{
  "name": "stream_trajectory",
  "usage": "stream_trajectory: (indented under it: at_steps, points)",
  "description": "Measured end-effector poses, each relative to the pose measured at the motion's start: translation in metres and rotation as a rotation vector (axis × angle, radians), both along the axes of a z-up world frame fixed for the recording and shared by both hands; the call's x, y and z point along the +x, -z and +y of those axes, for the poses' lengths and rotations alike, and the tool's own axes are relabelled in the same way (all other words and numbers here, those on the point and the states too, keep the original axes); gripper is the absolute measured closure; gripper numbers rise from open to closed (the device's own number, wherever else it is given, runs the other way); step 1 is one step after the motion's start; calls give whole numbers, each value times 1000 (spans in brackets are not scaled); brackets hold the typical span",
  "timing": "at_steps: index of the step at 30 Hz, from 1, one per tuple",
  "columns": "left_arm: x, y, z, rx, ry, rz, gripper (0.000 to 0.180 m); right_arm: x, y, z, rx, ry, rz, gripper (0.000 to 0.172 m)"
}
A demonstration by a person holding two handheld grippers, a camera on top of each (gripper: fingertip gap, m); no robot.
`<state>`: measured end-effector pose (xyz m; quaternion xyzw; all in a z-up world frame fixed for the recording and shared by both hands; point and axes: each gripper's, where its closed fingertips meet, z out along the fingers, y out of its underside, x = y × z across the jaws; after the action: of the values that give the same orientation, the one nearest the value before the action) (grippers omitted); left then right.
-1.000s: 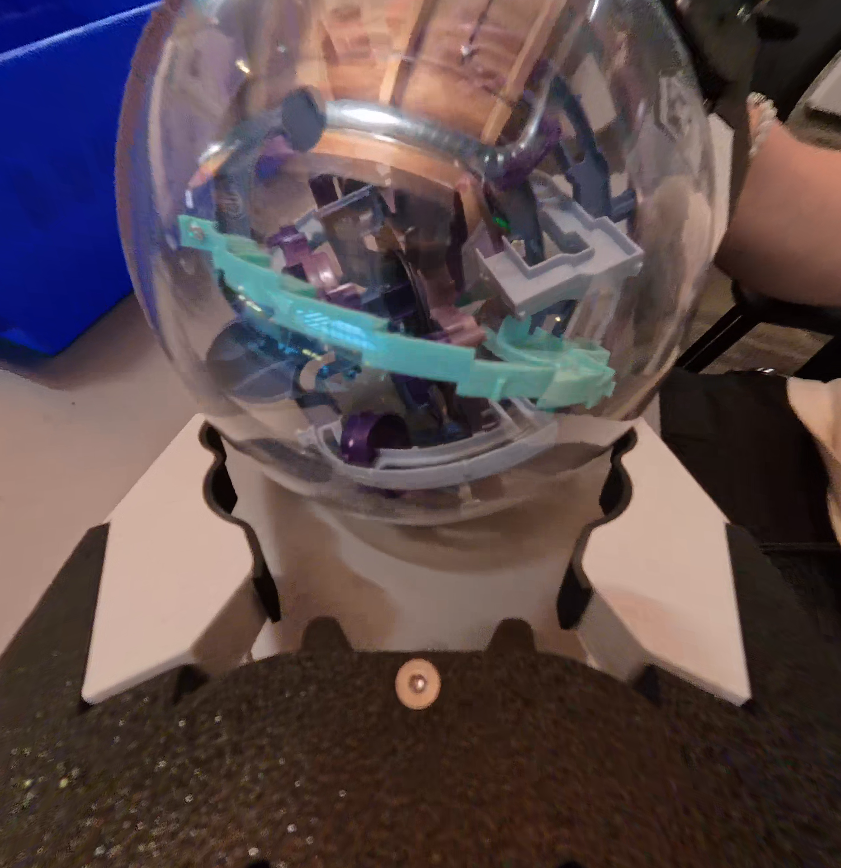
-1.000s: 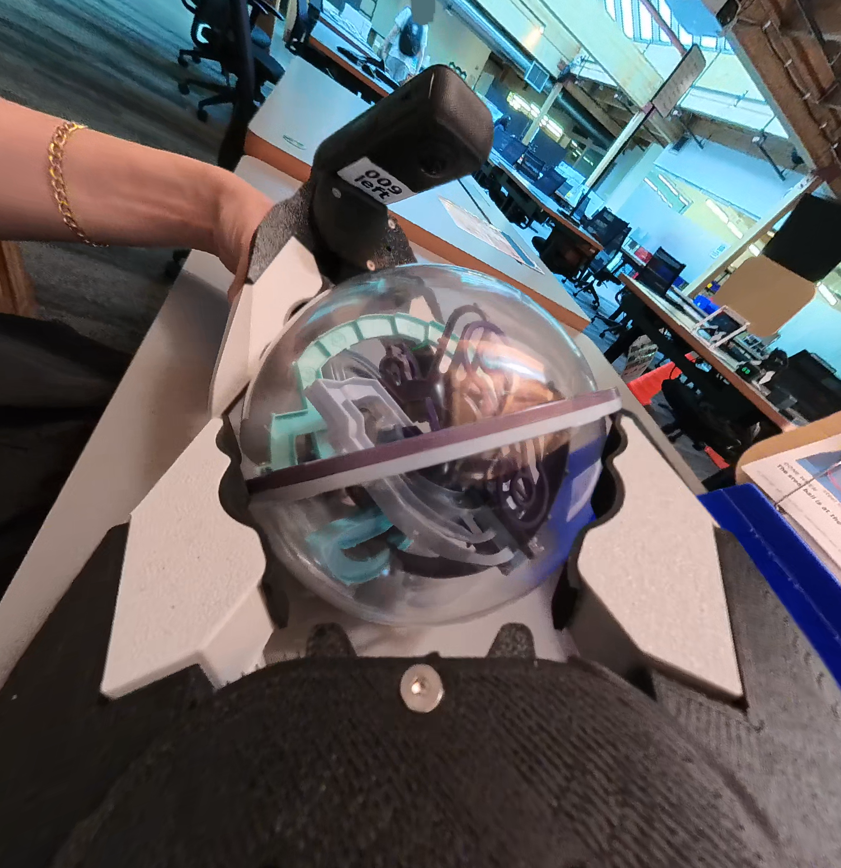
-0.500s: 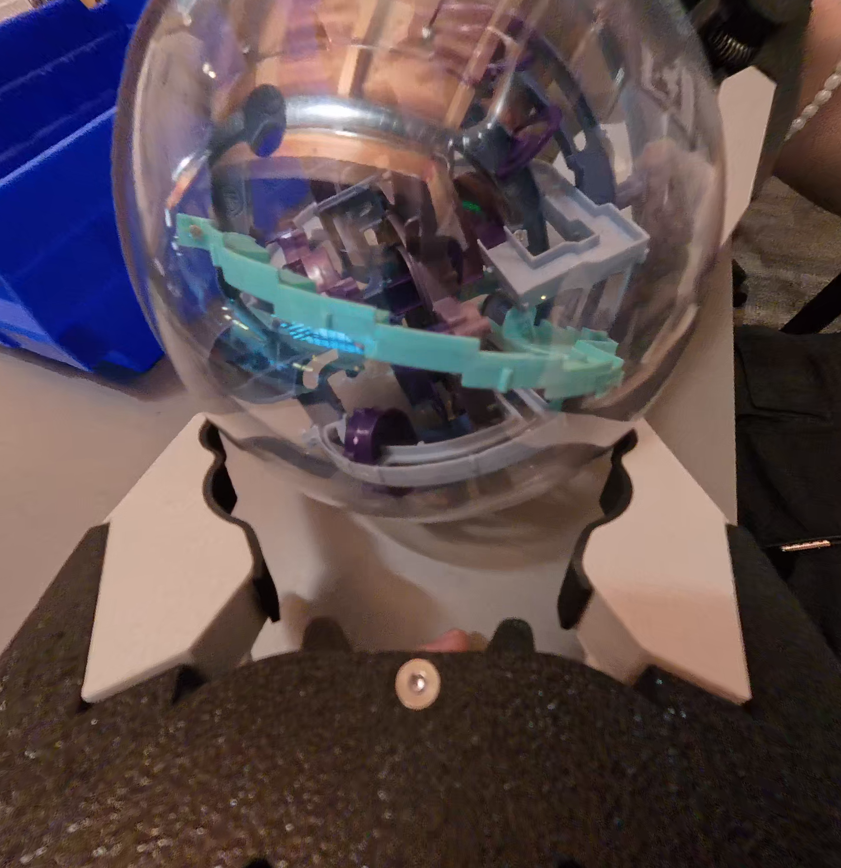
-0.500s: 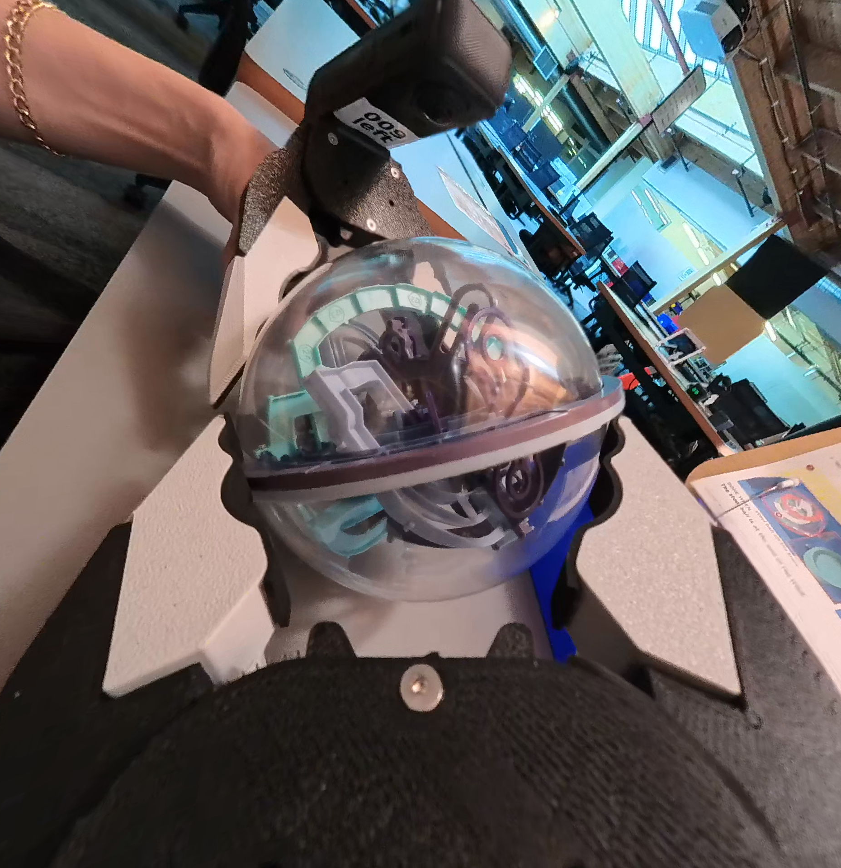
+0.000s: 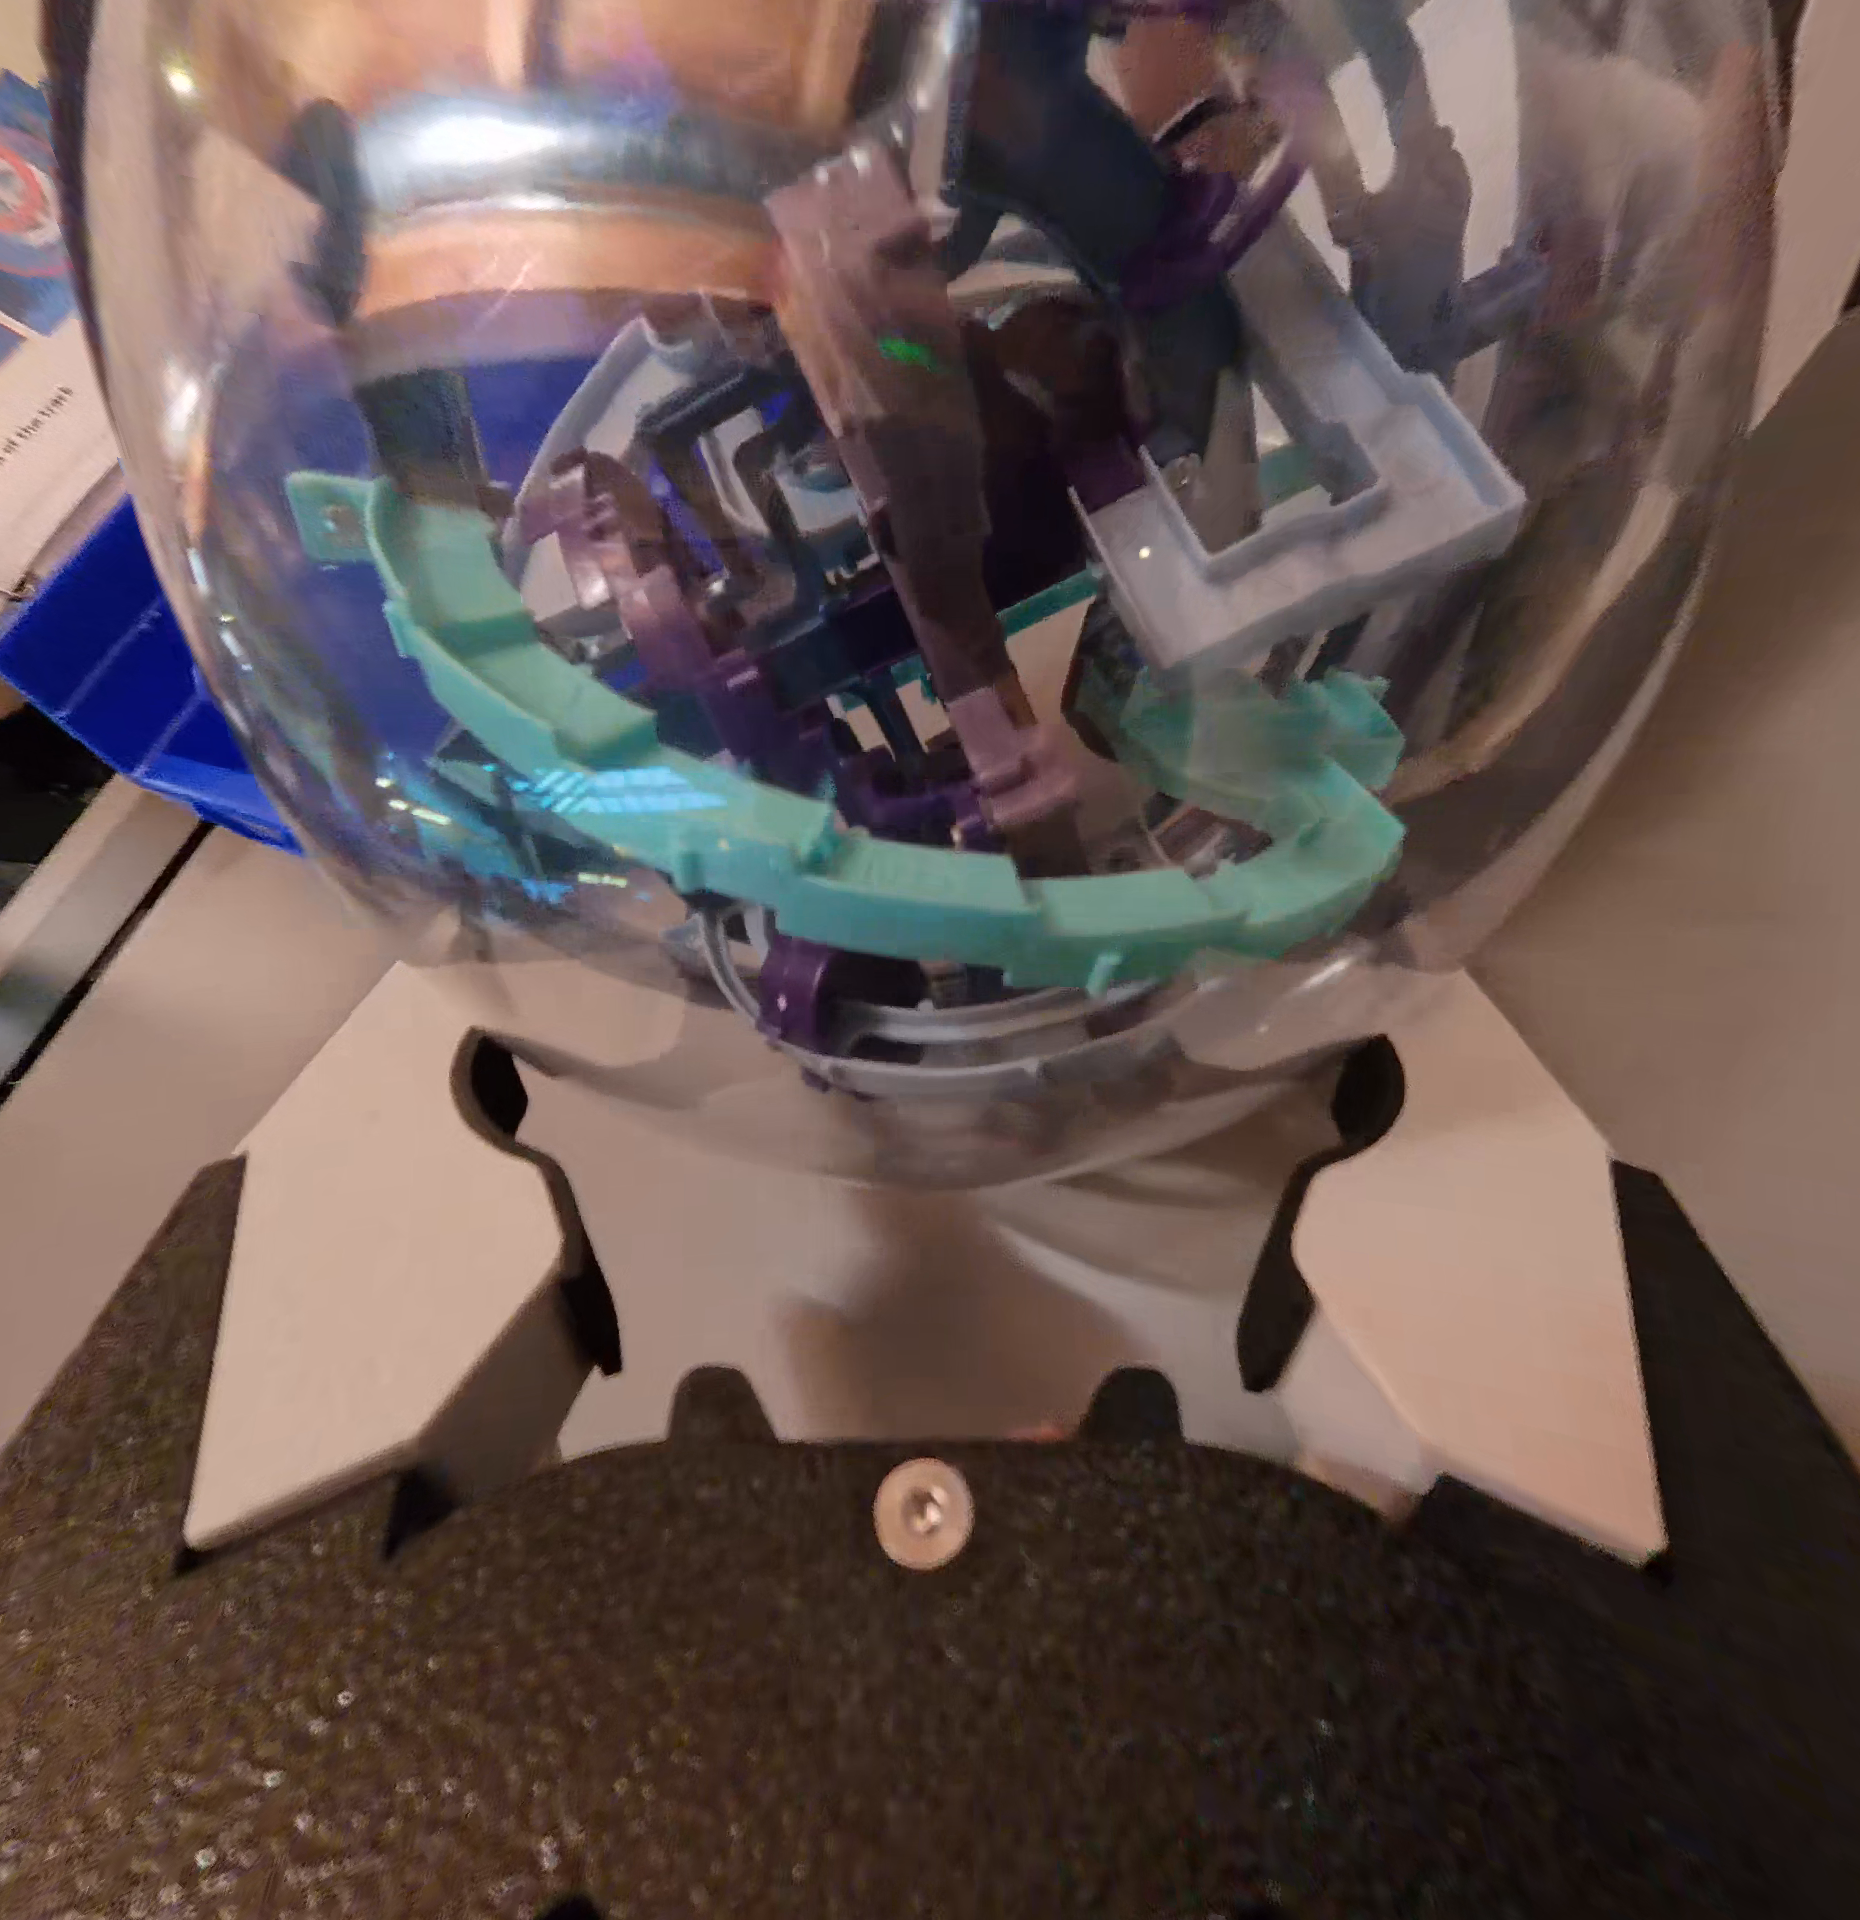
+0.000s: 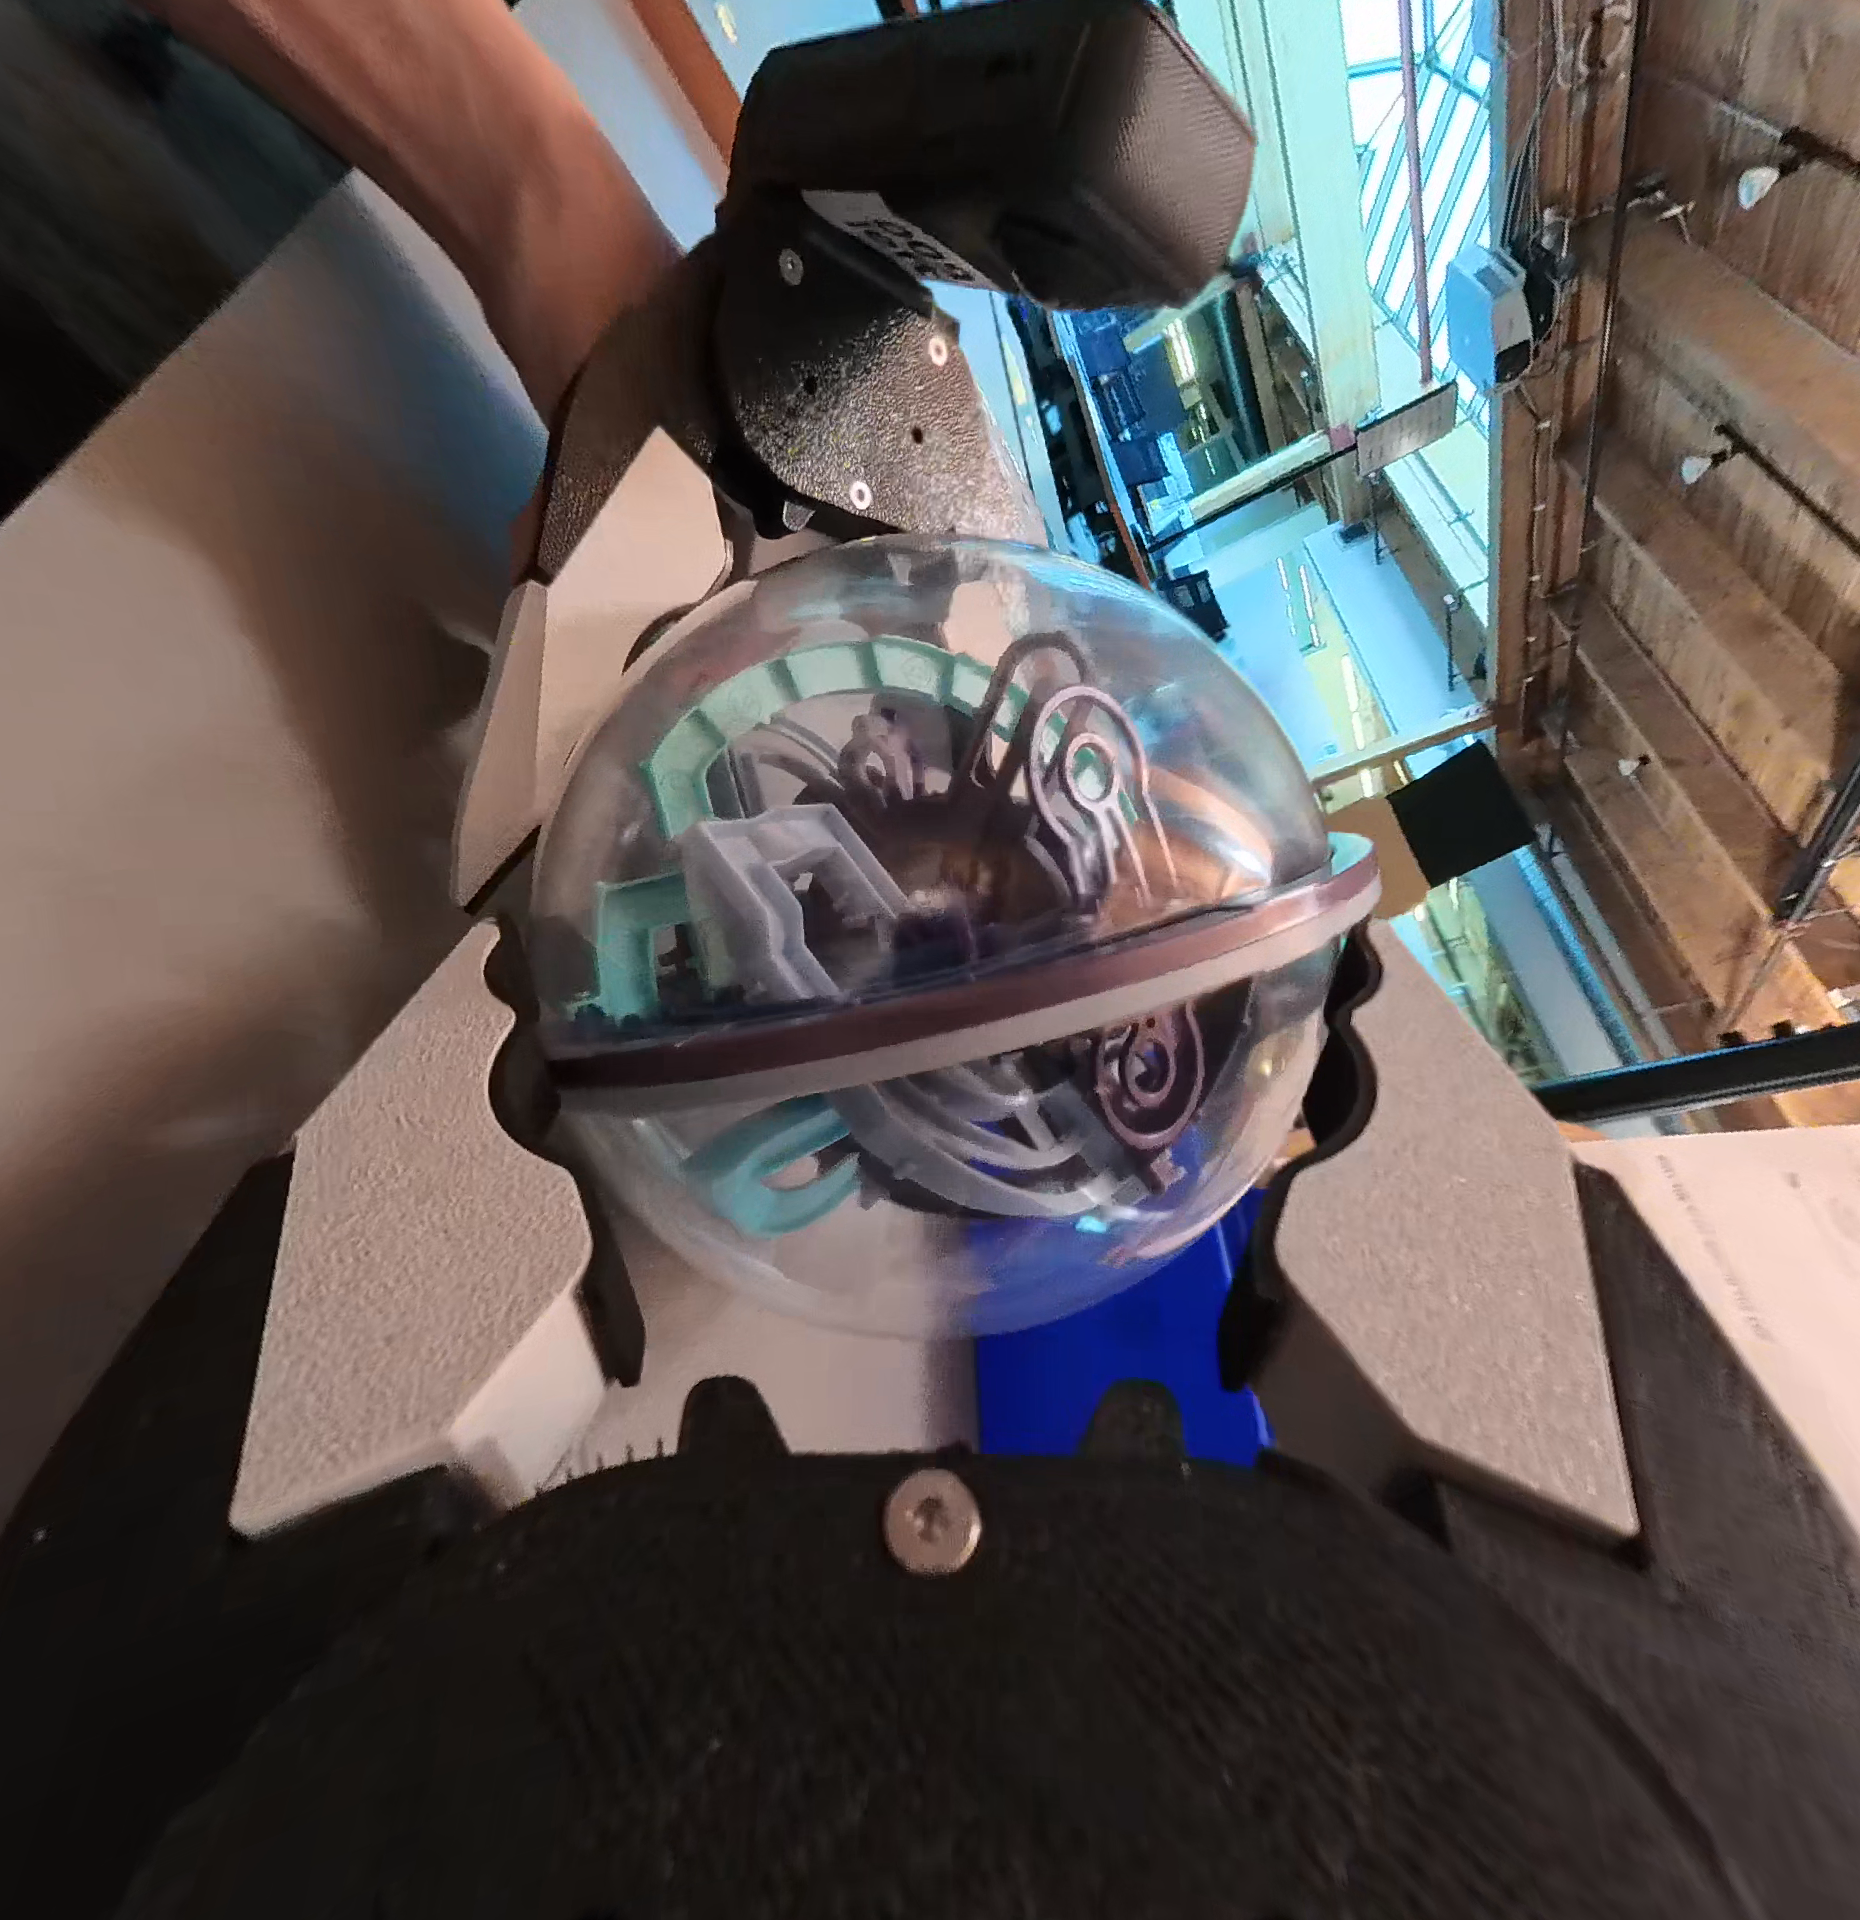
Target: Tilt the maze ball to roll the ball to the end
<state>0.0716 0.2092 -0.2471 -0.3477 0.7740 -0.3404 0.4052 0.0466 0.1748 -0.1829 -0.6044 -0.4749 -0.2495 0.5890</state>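
Observation:
The maze ball is a clear sphere with teal, purple and grey tracks inside and a dark band around its middle. It is held up off the table between both grippers. My right gripper is shut on it, with its black pads pressed on the band at both sides. My left gripper grips it from the opposite side, fingertips against the lower shell. In the right wrist view the left gripper's body shows above the ball. The ball fills the left wrist view. I cannot pick out the small rolling ball.
A blue bin lies at the left, under a printed sheet; both also show in the right wrist view, the bin below the ball and the sheet at right. The white table is underneath. A person's arm holds the left gripper.
Both grippers have rolled together with the maze ball still gripped. The right wrist view has turned so the room stands sideways. The teal track has swung lower and the ball looms larger in the left wrist view.

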Motion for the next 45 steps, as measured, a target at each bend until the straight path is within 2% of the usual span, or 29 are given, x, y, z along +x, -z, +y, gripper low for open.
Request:
stream_trajectory:
  at_steps: [3, 13, 20, 23, 28, 33, 36, 38, 40, 45]
  points:
    - [3, 1, 6, 69, -29, -28, 28, -1, 1, 0, 17, 6, -87, 26]
    - [4, 1, 7, 70, -41, -34, 28, 2, 2, 1, 15, 26, -89, 26]
    - [3, 0, 8, 71, -43, -39, 29, 2, 3, 1, 31, 31, -152, 26]
    - [-2, -4, 3, 7, 4, -39, 31, 3, 3, 0, 26, 26, -148, 27]
    - [-17, -32, -7, -236, 112, -101, 35, 0, 2, -4, 12, 11, -171, 30]
    - [-24, -39, -9, -215, 154, -168, 37, -9, 3, -3, 7, 7, -261, 31]
    - [-27, -53, -14, -308, 188, -202, 36, -18, 4, -2, 10, -6, -301, 33]
    - [-28, -56, -13, -311, 193, -220, 36, -22, 4, -1, 10, -10, -321, 34]
    - [-28, -58, -11, -296, 179, -234, 31, -25, 4, -1, 11, -23, -297, 35]
    - [-24, -65, -17, -390, 178, -251, 35, -24, -1, -2, 15, -33, -207, 39]
